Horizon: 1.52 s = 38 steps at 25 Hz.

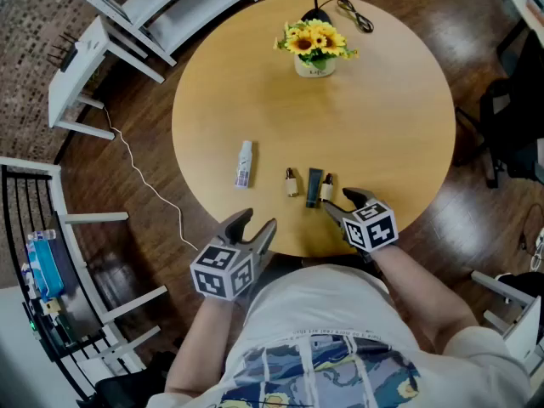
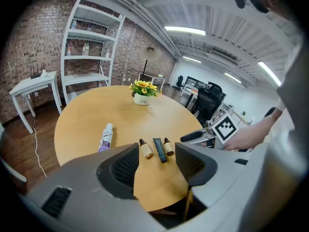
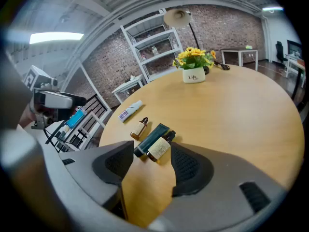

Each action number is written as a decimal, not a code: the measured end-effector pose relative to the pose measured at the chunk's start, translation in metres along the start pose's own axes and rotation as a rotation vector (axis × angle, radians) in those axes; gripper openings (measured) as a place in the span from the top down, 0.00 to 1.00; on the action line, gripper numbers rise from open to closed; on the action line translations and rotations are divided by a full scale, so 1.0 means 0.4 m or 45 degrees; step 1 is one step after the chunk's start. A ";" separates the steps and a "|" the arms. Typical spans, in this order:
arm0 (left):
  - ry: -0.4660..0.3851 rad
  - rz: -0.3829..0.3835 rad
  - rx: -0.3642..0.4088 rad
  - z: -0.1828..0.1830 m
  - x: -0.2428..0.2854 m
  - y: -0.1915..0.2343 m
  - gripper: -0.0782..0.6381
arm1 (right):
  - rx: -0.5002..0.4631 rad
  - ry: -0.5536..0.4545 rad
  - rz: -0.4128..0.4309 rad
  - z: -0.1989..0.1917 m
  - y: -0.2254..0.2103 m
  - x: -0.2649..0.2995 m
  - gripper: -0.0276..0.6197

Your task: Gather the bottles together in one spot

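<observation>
On the round wooden table [image 1: 382,100], near its front edge, three items lie close together: a small amber bottle [image 1: 291,182], a dark teal tube [image 1: 314,186] and a second amber bottle [image 1: 327,186]. A white spray bottle with a purple label [image 1: 244,163] lies apart to their left. My right gripper [image 1: 344,204] is open just in front of the second amber bottle [image 3: 160,149], which lies at its jaw tips untouched. My left gripper [image 1: 254,225] hangs open and empty at the table's front edge, nearer than the spray bottle [image 2: 105,137].
A white pot of sunflowers [image 1: 315,49] stands at the table's far side, with a black cable [image 1: 353,13] behind it. White shelving [image 1: 161,7] and a small white side table [image 1: 76,75] are to the left on the wood floor, and a black chair [image 1: 510,117] to the right.
</observation>
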<state>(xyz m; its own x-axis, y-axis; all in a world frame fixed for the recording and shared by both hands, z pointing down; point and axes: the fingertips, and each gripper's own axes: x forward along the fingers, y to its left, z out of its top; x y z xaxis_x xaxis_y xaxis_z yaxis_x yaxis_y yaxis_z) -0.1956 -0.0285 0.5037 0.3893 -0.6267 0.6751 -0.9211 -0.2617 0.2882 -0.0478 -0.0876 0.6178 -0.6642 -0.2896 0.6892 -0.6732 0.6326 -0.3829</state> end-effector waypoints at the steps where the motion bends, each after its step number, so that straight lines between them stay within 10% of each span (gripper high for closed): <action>1: 0.002 -0.012 0.012 0.002 -0.004 0.007 0.57 | 0.021 0.021 -0.030 -0.008 -0.006 0.028 0.57; 14: 0.105 -0.244 0.138 -0.042 -0.042 0.150 0.58 | 0.174 0.049 -0.316 -0.045 -0.036 0.154 0.74; 21: 0.109 -0.536 0.232 0.000 0.017 0.079 0.58 | 0.203 -0.190 -0.419 0.007 0.028 -0.015 0.74; 25: 0.097 -0.750 0.072 0.053 0.061 -0.027 0.58 | 0.143 -0.459 -0.321 0.116 0.163 -0.150 0.74; 32: 0.033 -1.124 -0.502 0.215 0.071 -0.166 0.62 | -0.135 -0.668 -0.218 0.238 0.296 -0.247 0.74; 38: 0.031 -1.066 -0.574 0.246 0.112 -0.215 0.75 | -0.266 -0.646 -0.180 0.245 0.247 -0.258 0.74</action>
<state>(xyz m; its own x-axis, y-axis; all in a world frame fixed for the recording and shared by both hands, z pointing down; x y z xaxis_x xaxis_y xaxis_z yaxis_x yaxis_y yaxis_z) -0.0991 -0.1062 0.4425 0.9270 -0.3470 0.1427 -0.2562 -0.3077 0.9163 -0.0777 -0.0656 0.4484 -0.6800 -0.6582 0.3230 -0.7225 0.6764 -0.1428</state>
